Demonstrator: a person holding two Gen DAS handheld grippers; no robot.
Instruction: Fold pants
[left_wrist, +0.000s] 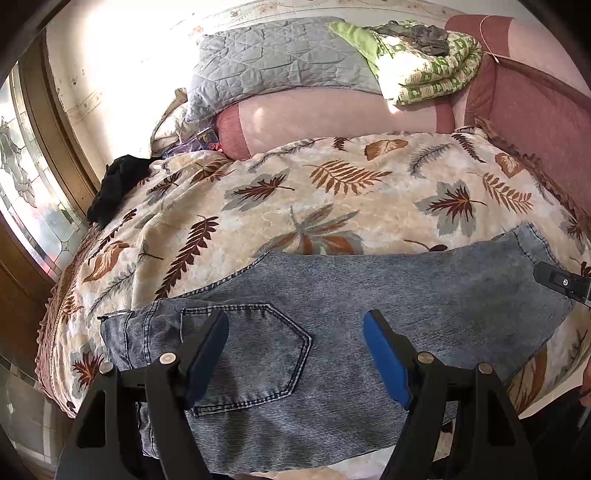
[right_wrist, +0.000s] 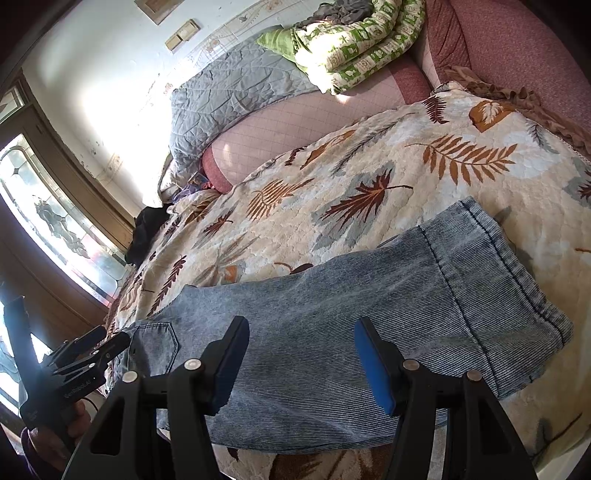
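two open hand-held grippers poised over folded jeans on the bed

the left hand-held gripper (left_wrist: 295, 354) stands with its blue-padded fingers (left_wrist: 386, 360) spread wide and nothing between them. the pants (left_wrist: 369, 295), a pair of light blue washed denim, lie directly beneath and ahead of it, and no pad presses on the cloth. a stitched back pocket (left_wrist: 255, 350) sits right under the gap between the fingers, and the waistband end lies just left of the left finger.

the right hand-held gripper (right_wrist: 301, 360) is likewise parted, a little less wide, and grips nothing. the leg part of the pants (right_wrist: 369, 314) runs below and ahead of it, with the hemmed cuffs (right_wrist: 517, 280) off to its right and farther away. in this view the left hand-held gripper (right_wrist: 92, 350) shows at the lower left, held by a hand (right_wrist: 62, 432), near the pocket end of the denim. from the left wrist view a tip of the right hand-held gripper (left_wrist: 561, 282) shows at the right edge, by the cuff end.

the pants lie folded lengthwise, flat across the near edge of the bed, on a cream bedspread (left_wrist: 332, 192) printed with brown and grey leaves. beyond both grippers sit a pink bolster (left_wrist: 332, 118), a grey quilted pillow (left_wrist: 266, 62) and a green patterned blanket (left_wrist: 424, 66). a black garment (left_wrist: 118, 188) lies far to the left, by the window (left_wrist: 22, 177).
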